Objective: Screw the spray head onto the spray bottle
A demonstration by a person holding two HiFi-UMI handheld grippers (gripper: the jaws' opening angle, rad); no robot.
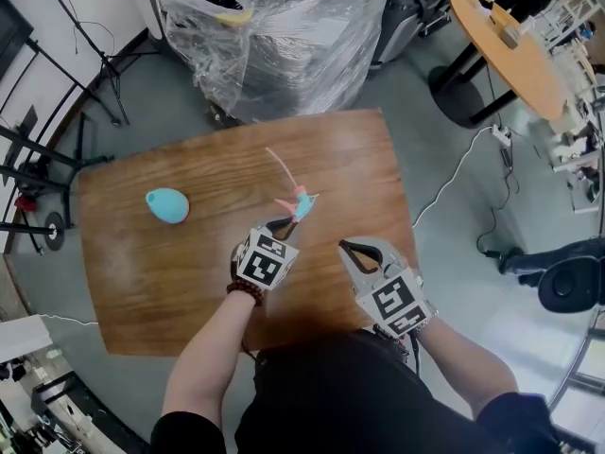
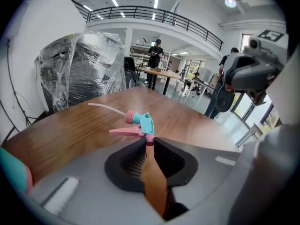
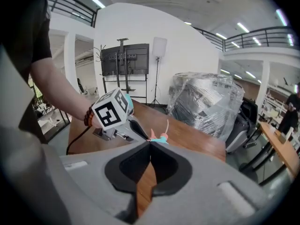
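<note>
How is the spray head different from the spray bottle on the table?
The spray head is pink and teal; the spray bottle is light blue all over. The spray head has a trigger and a long thin tube; the spray bottle is smooth and rounded like an egg. The spray head is pinched in the left gripper; the spray bottle sits on the table, untouched. Both share a blue-green colour.

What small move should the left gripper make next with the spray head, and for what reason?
Probably carry it leftward, toward the spray bottle. The left gripper is shut on the spray head, with the tube pointing away from the jaws, while the spray bottle sits apart from it, further left on the table. The right gripper is shut and empty.
</note>
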